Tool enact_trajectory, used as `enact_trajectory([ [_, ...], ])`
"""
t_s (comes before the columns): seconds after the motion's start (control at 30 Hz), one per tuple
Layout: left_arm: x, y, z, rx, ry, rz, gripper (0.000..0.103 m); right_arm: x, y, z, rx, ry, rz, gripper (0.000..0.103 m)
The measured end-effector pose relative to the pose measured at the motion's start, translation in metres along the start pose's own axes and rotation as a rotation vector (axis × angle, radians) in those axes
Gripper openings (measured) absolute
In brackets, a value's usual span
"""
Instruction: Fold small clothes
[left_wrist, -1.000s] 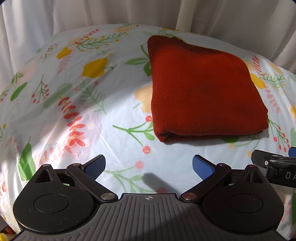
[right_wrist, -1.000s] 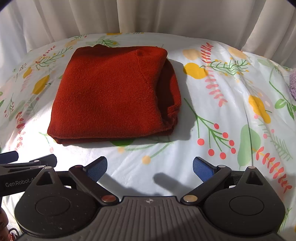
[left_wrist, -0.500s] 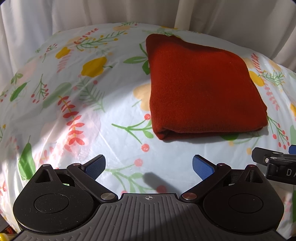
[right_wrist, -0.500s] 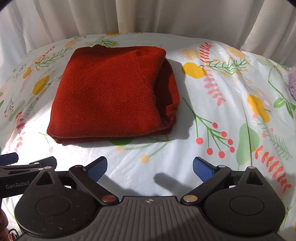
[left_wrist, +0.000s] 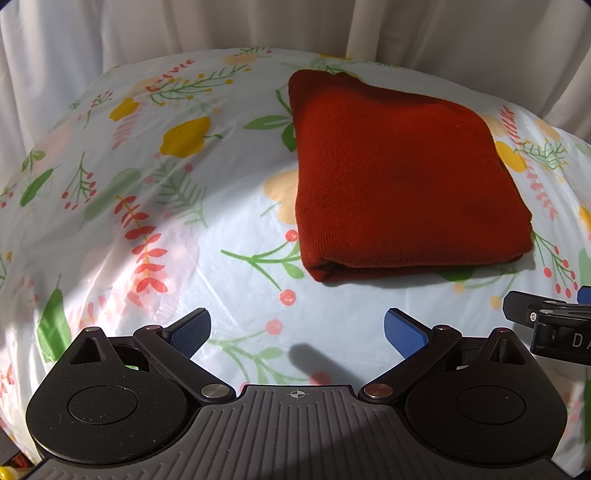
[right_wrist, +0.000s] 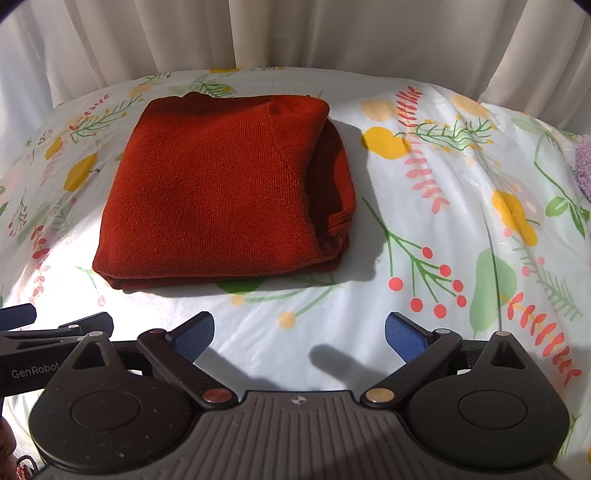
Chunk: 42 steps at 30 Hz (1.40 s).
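Fingers (left_wrist: 406, 332) spread, both grippers short of folded red sweater (right_wrist: 221, 192); purple item (right_wrist: 583, 166), maybe cloth, far right.

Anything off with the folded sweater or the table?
Minor only. The red sweater is folded flat, but on its right side inner layers bulge out past the top layer, so that edge is uneven. Both tongs, left and right, are open and clear of it.

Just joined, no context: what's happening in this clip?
A person holds two handheld grippers over a floral tablecloth. The red knit garment lies folded into a compact rectangle. The left gripper and right gripper are both open, short of the garment and touching nothing. The fold looks finished.
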<state>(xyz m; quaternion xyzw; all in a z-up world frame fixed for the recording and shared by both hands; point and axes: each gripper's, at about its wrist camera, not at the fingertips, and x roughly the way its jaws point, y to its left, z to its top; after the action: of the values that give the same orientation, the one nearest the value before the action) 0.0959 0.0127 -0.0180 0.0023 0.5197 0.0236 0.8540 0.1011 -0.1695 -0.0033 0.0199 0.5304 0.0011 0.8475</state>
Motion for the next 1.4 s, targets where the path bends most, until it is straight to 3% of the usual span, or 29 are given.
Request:
enact_trajectory([
  [1.4, -0.0063, -0.0072, 0.0008, 0.022, -0.008, 0.000, 0.102, -0.0058, -0.0034, -0.0021, 0.009, -0.014, -0.013, 0.099],
])
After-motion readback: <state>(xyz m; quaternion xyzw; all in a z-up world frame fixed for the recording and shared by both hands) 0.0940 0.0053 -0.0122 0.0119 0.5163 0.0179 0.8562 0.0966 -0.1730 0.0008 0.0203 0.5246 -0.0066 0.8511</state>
